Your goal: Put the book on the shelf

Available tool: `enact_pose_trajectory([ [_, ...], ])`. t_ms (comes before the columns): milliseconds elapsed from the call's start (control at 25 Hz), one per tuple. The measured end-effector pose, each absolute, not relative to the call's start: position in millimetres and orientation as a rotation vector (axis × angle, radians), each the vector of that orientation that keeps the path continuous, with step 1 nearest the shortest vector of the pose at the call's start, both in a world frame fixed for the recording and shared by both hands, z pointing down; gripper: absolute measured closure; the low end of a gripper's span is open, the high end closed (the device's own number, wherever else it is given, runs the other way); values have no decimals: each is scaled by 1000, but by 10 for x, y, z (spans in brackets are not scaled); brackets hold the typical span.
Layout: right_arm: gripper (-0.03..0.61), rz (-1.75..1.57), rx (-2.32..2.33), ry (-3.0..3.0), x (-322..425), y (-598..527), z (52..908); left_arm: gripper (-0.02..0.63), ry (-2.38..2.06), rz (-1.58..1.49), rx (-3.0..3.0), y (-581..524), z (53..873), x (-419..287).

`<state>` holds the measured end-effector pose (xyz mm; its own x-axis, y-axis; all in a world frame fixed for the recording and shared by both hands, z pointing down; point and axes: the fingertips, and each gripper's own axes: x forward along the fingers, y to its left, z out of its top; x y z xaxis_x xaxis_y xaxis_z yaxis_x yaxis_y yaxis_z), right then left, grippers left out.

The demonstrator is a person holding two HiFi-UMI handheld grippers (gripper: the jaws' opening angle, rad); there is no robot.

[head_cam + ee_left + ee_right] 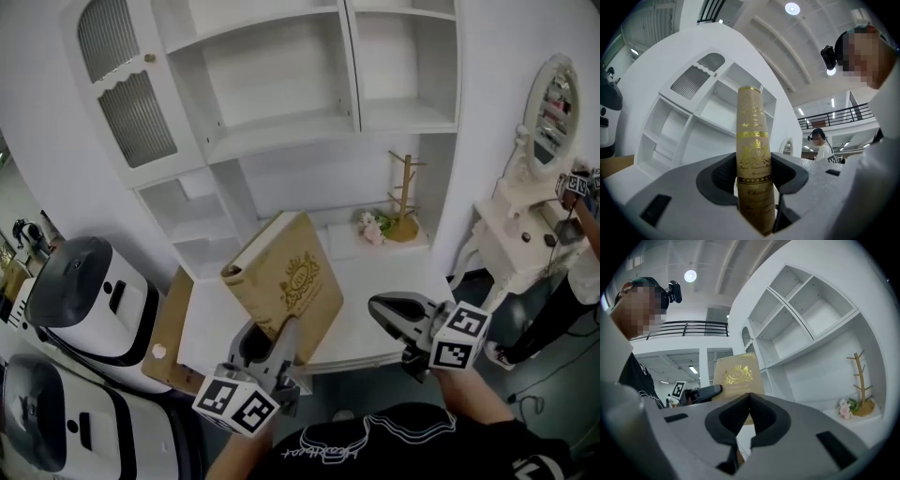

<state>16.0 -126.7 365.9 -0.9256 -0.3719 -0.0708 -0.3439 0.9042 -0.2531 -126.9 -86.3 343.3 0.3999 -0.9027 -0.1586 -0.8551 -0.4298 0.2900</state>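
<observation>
Tan with gold stamping, the book [286, 279] is off the desk and clamped in the left gripper [272, 342]. In the left gripper view the jaws stand wide on either side of the spine, with the pads pressing on the volume near its lower end. The spine rises upright between them. From the head view the book is tilted, with its crested front cover facing the camera and its spine toward the upper left. It hangs over the front left part of the white desk [366, 281], in front of the white shelf unit [281, 131] and below its open compartments. The book is not yet on any shelf.

The right gripper [379, 307] is just right of the book, apart from it. In its own view the jaws are together at the tips, with nothing between them, and the book's cover shows beyond them.

A wooden mug tree [405, 202] and a small bunch of flowers [372, 226] stand at the back right of the desk, well apart from the book.
</observation>
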Motion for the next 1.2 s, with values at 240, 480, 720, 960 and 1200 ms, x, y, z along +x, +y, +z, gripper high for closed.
enact_pose_trajectory([
  [240, 572, -342, -590, 2943, -197, -1833, 3503, 419, -1560, -439, 2532, -1422, 3267, -1615],
  [480, 572, -335, -617, 2947, -501, -2175, 3530, 417, -1562, -454, 2571, -1784, 3189, -1904],
  [720, 572, -359, -643, 2962, -619, -2343, 3620, 419, -1595, -491, 2605, -2046, 3029, -2086],
  [960, 572, -349, -616, 2976, -687, -2434, 3585, 417, -1711, -526, 2632, -2291, 2742, -2254],
  [1200, 572, -324, -579, 2977, -713, -2650, 3480, 419, -1804, -549, 2651, -2566, 2355, -2329],
])
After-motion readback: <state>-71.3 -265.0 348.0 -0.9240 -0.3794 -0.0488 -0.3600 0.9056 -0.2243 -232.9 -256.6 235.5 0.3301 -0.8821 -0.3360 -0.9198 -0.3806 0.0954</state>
